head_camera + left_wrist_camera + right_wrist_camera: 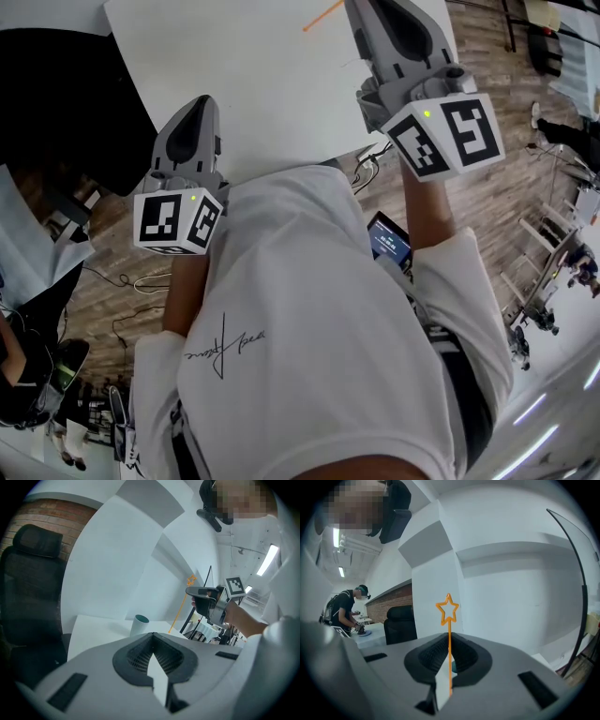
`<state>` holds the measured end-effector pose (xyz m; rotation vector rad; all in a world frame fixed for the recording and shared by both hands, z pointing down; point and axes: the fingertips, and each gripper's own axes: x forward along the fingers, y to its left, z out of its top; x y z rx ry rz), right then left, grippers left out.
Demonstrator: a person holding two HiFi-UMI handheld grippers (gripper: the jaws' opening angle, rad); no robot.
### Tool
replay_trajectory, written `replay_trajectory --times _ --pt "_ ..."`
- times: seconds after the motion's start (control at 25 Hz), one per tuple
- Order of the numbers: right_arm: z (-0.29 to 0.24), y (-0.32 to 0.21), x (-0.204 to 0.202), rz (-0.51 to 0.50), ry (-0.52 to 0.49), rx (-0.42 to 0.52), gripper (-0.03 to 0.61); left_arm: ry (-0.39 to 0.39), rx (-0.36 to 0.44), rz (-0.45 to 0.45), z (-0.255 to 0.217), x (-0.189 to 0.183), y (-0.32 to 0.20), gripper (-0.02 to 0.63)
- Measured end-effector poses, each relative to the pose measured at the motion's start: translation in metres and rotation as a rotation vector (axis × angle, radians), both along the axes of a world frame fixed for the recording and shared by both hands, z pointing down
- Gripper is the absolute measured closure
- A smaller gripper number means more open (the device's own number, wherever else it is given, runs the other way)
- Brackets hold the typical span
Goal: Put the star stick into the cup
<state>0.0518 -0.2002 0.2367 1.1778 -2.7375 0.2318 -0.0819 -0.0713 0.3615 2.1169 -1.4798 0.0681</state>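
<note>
Orange star stick [322, 16] shows in the head view above the white table [253, 84], beside my right tongs [401, 37]

Left gripper view: my left tongs [153, 638] are closed on nothing, and the cup [139, 624] stands upright on the table

Right gripper view: the jaws clamp the shaft, star uppermost. I judge the plain end must be centred over the cup's mouth before I lower and release

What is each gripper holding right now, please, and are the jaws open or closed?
Left gripper: closed, empty.
Right gripper: closed on the star stick.
</note>
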Motion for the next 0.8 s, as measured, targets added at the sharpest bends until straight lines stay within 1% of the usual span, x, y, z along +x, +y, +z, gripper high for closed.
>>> replay_trajectory --times 0.8 --pt "-0.005 -0.025 -0.012 -0.013 -0.022 -0.003 0.56 0.002 -0.05 -0.024 0.015 -0.005 -0.005 0.606"
